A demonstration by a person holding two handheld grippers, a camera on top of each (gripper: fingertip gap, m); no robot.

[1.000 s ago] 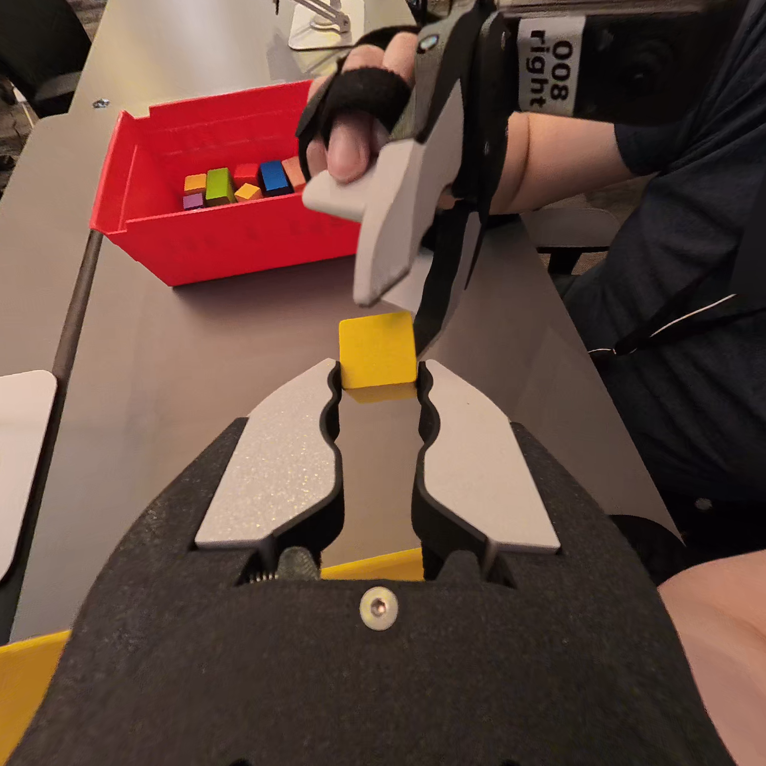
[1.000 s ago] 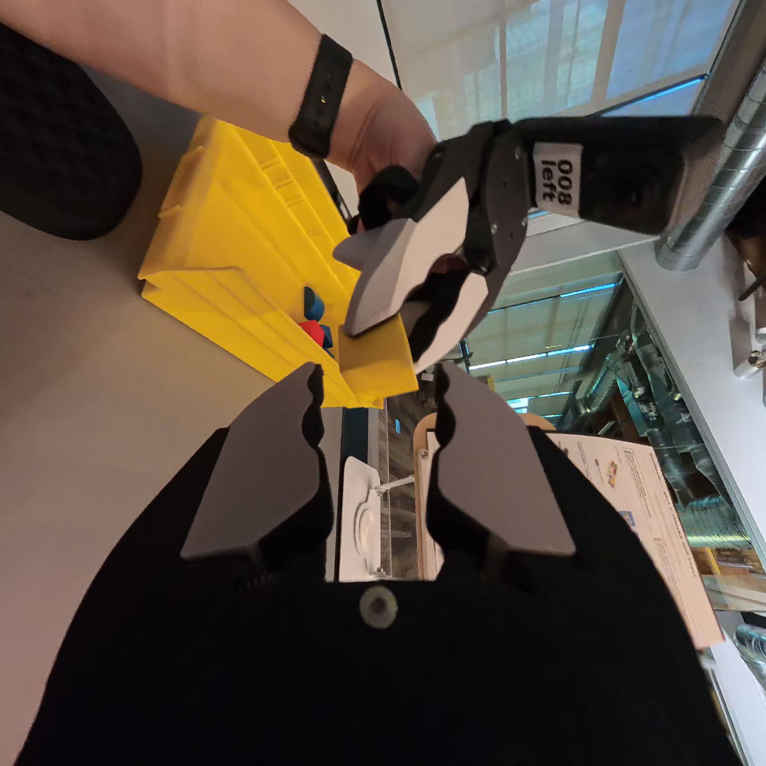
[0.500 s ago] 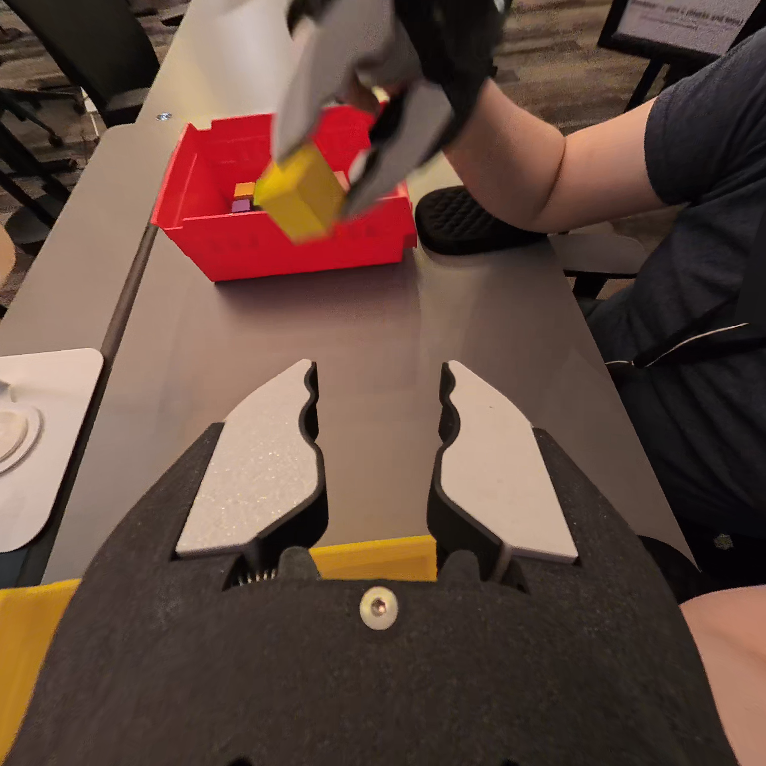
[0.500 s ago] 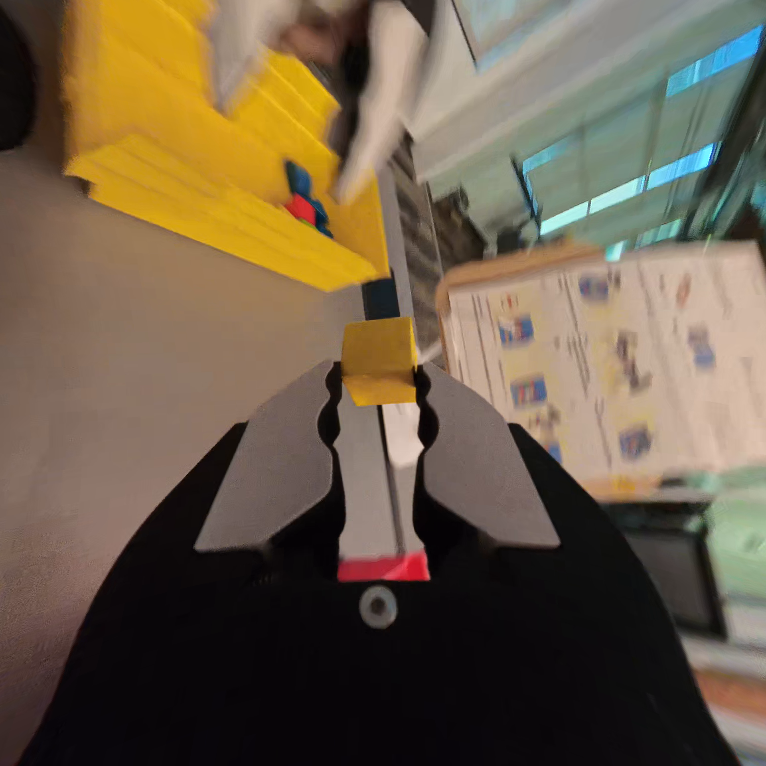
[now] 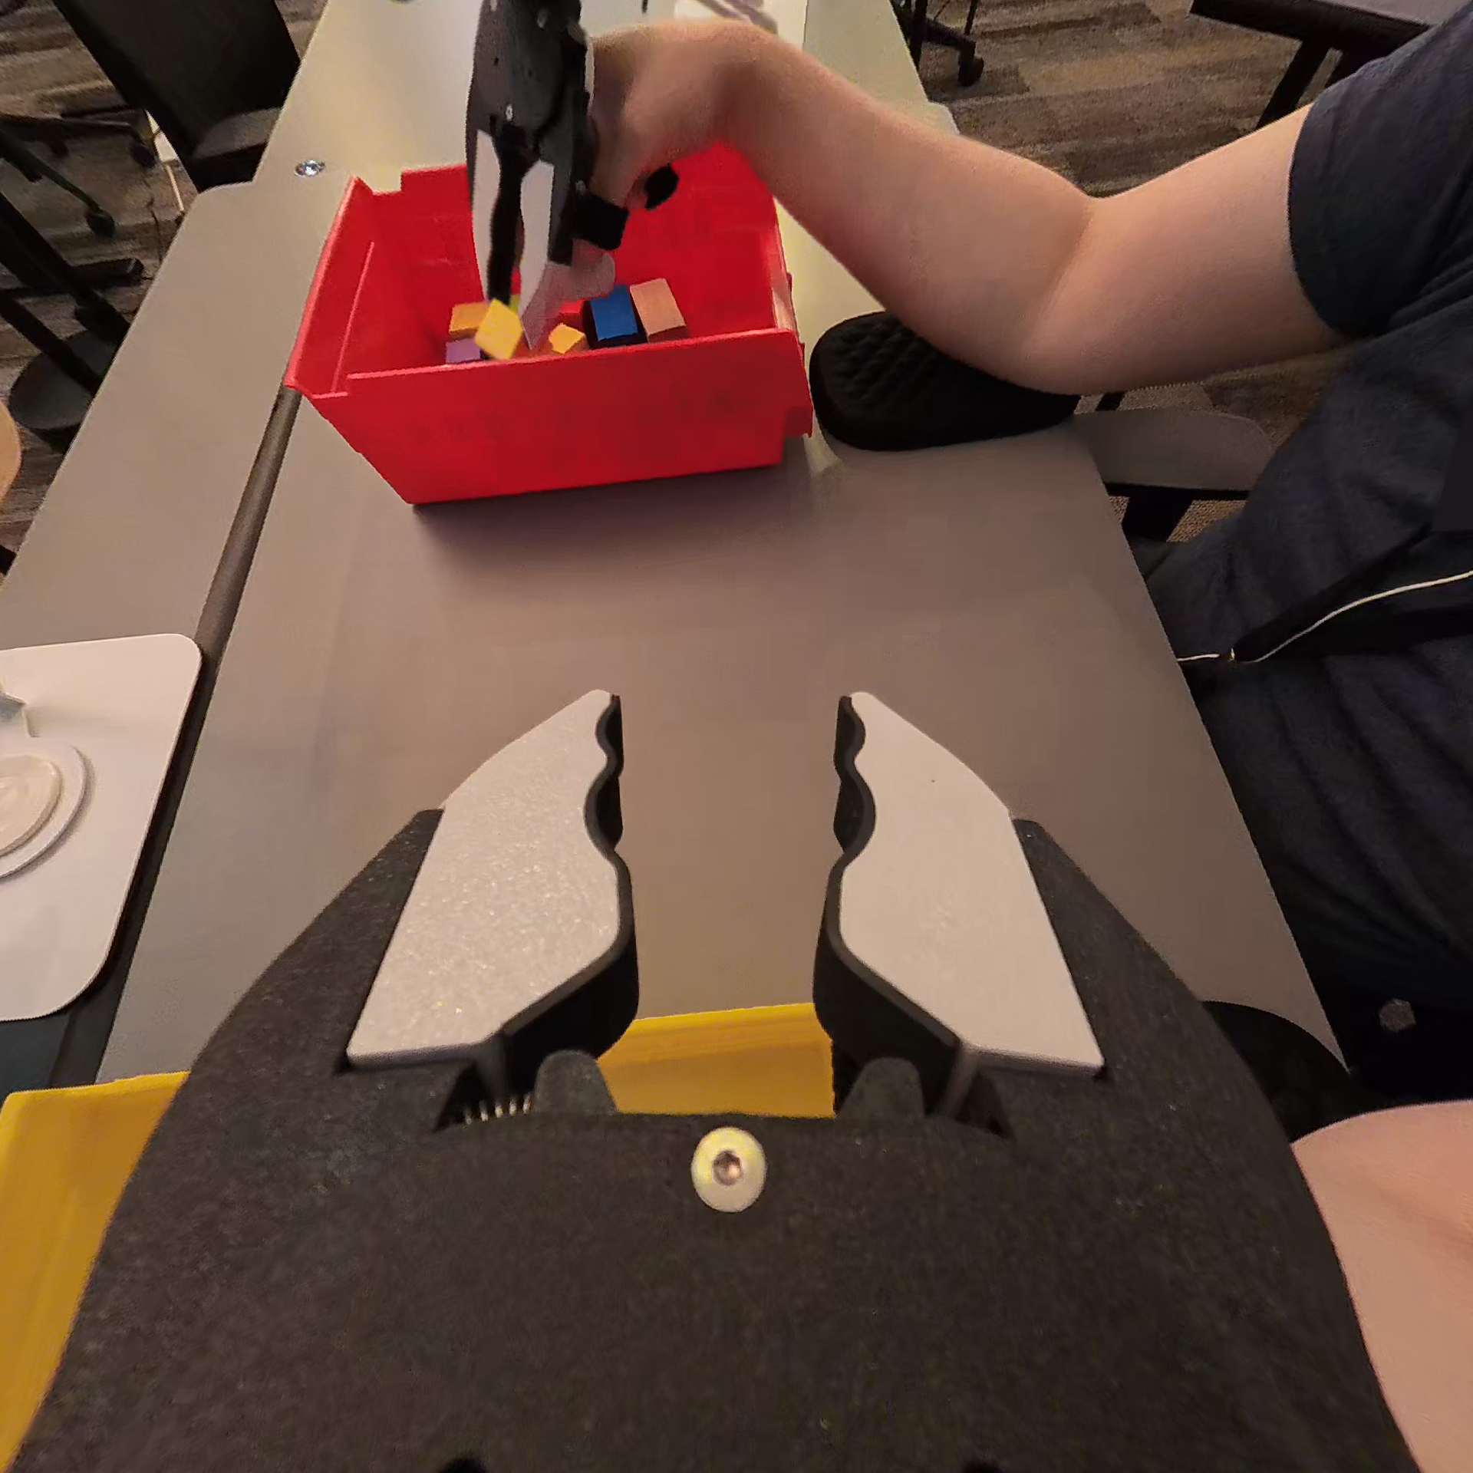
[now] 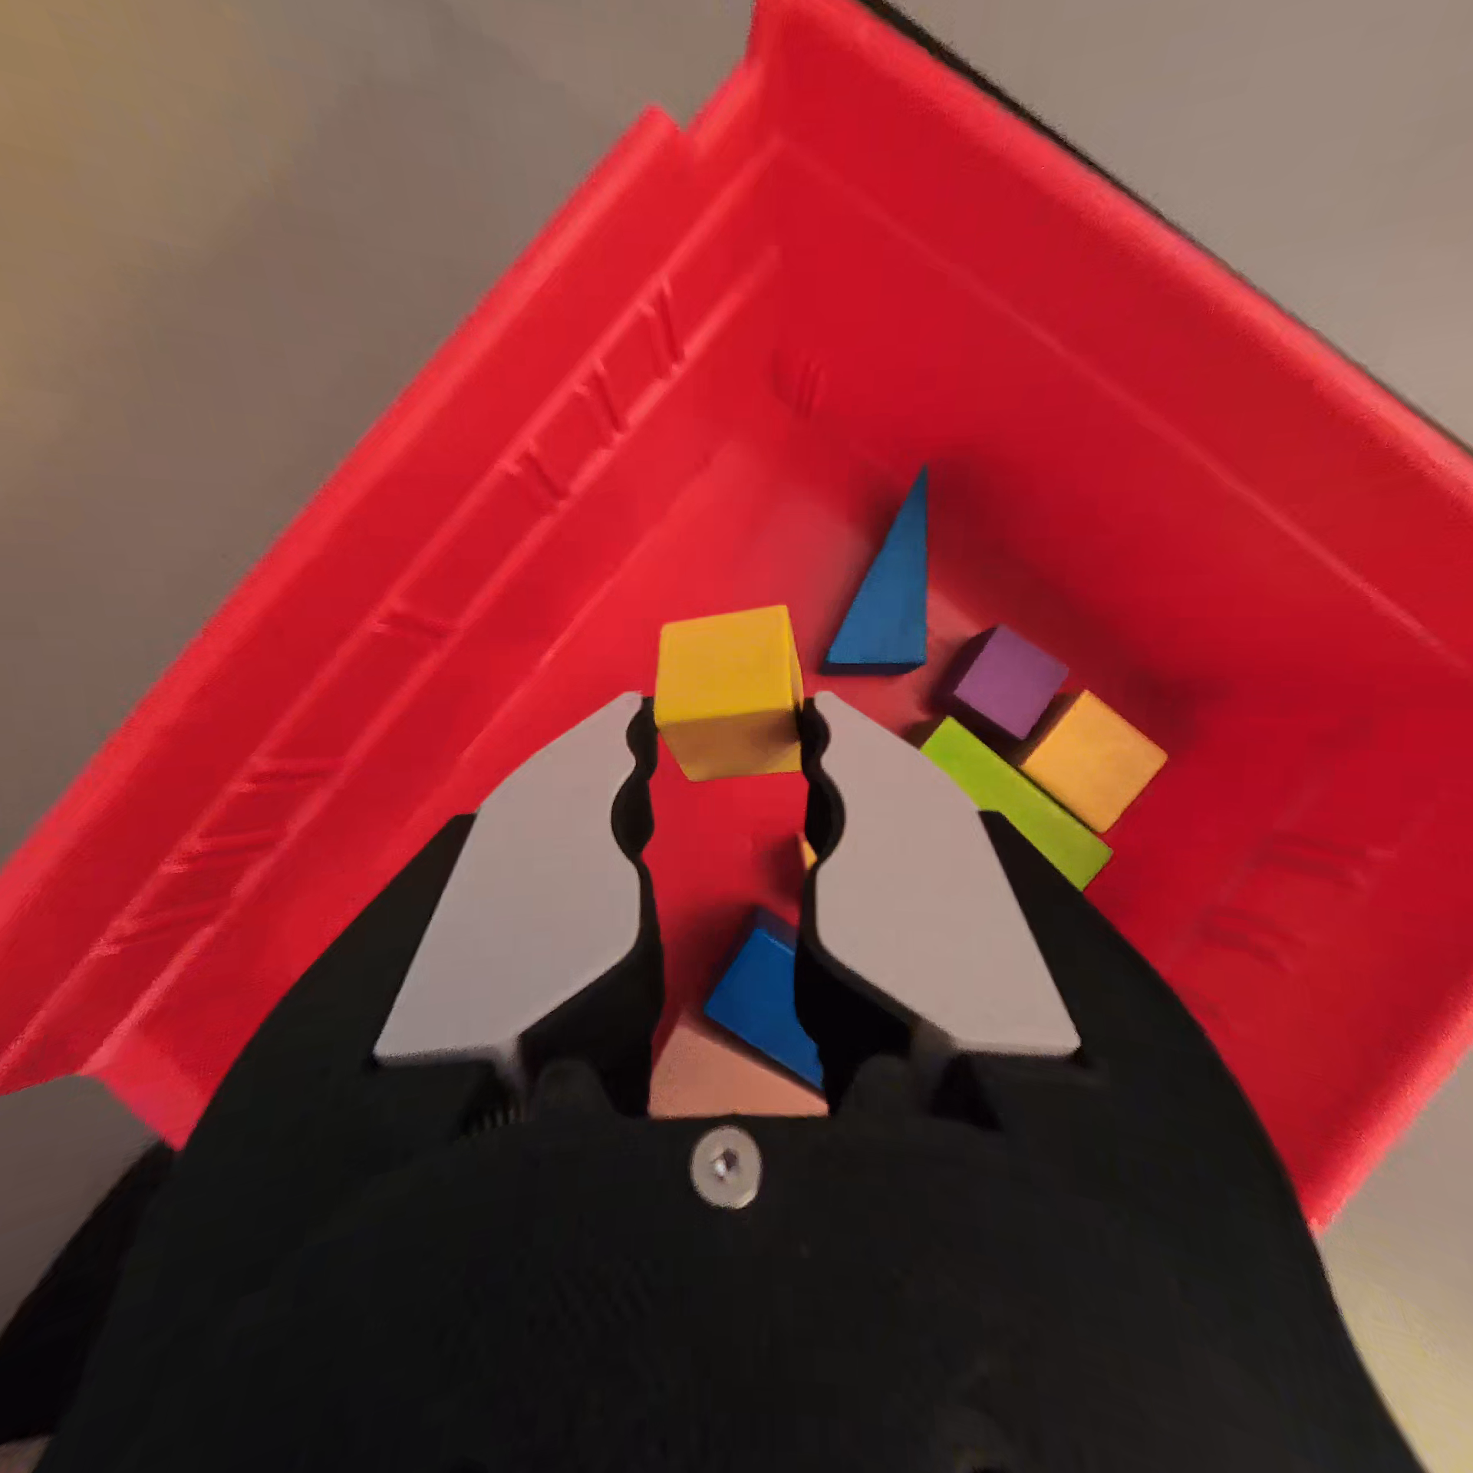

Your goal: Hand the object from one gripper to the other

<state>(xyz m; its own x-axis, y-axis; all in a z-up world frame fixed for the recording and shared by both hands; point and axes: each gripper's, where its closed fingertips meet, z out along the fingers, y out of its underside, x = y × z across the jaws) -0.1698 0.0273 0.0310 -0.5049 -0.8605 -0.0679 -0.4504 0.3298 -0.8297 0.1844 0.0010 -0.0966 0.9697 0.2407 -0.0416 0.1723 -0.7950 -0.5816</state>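
My right gripper (image 6: 727, 701) is shut on a yellow cube (image 6: 729, 685), pinched at the fingertips, and points down into the red bin (image 6: 1076, 335). In the left wrist view the right gripper (image 5: 516, 307) hangs over the red bin (image 5: 558, 430) at the far end of the table, with the yellow cube (image 5: 499, 328) at its tips just above the other blocks. My left gripper (image 5: 725, 705) is open and empty, above the grey table (image 5: 717, 606) near the yellow bin (image 5: 717, 1056).
The red bin holds several coloured blocks: a blue wedge (image 6: 889, 594), a purple cube (image 6: 1008, 681), an orange cube (image 6: 1092, 757), a green bar (image 6: 1020, 801). A black wrist rest (image 5: 925, 382) lies right of the bin. A white pad (image 5: 80, 813) sits at the left. The person's torso is at the right.
The yellow cube passed from my left gripper to my right one. The left opened and drew back; the right closed on the cube and carried it over the red bin.
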